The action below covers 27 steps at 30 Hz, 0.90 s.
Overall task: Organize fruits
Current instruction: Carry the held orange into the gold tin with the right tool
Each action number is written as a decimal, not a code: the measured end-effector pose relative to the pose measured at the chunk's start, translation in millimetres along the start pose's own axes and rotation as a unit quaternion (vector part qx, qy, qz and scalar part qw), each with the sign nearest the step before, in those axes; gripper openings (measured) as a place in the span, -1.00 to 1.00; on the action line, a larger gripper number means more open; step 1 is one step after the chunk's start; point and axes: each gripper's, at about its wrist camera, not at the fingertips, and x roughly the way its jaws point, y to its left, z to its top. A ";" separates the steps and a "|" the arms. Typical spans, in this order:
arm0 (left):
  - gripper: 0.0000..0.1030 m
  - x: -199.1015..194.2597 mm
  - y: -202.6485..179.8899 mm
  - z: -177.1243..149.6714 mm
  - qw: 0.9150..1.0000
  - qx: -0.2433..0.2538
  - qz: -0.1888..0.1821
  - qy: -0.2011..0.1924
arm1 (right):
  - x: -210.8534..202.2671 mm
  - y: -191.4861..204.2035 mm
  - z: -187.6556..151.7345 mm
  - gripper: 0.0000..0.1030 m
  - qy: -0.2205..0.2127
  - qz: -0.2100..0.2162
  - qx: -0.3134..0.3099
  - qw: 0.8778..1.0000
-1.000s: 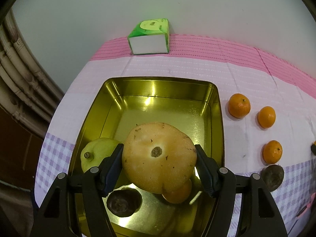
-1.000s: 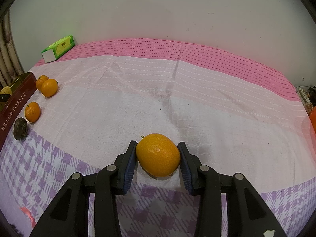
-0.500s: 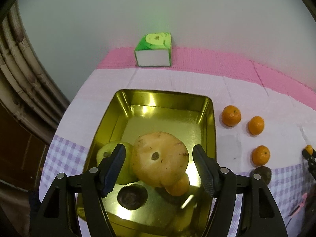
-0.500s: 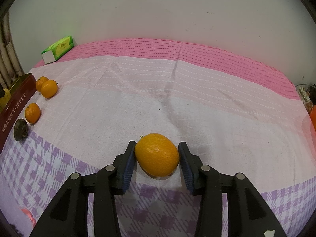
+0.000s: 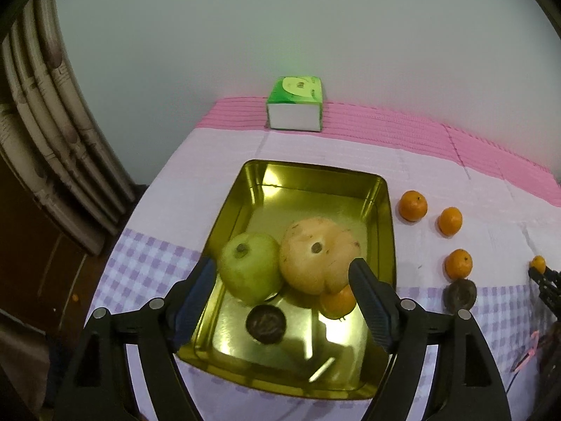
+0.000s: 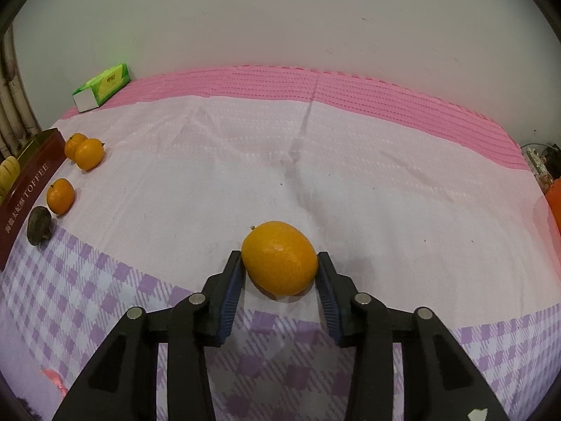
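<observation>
A gold tin tray (image 5: 308, 182) holds a tan pear (image 5: 317, 254), a green pear (image 5: 250, 268), a small orange (image 5: 338, 301) and a dark round fruit (image 5: 265, 323). My left gripper (image 5: 283, 298) is open and empty above the tray's near end. Three small oranges (image 5: 413, 205) (image 5: 450, 221) (image 5: 458, 263) and a dark fruit (image 5: 460, 293) lie on the cloth right of the tray. My right gripper (image 6: 279, 280) is shut on a larger orange (image 6: 279, 258) that rests on the cloth.
A green tissue box (image 5: 294, 108) stands at the back edge, also in the right wrist view (image 6: 101, 86). The tray's red side (image 6: 29, 189) reads TOFFEE. A wall is behind the table. An orange object (image 6: 554, 200) sits at the far right.
My left gripper let go of the tan pear, which now lies in the tray, and pulled back and up. My right gripper stayed around the larger orange.
</observation>
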 end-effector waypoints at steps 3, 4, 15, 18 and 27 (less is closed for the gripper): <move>0.55 -3.2 3.8 -4.9 1.000 0.000 0.006 -0.002 | -0.4 0.3 -0.2 -0.27 0.002 -0.003 0.000 1.000; 0.56 -4.1 5.0 -6.6 1.000 -0.001 0.006 -0.003 | -0.3 0.2 -0.1 -0.28 0.003 -0.004 0.001 1.000; 0.60 -8.3 38.0 -17.0 0.998 -0.056 0.025 0.004 | -6.9 14.1 7.9 -0.28 0.008 -0.017 -0.001 1.000; 0.60 -9.6 48.1 -19.2 0.997 -0.076 0.026 0.006 | -17.4 26.1 16.0 -0.28 -0.004 -0.004 -0.003 1.000; 0.61 -17.5 69.8 -25.5 0.993 -0.114 0.044 0.007 | -51.5 116.1 47.6 -0.28 -0.038 0.087 -0.067 0.993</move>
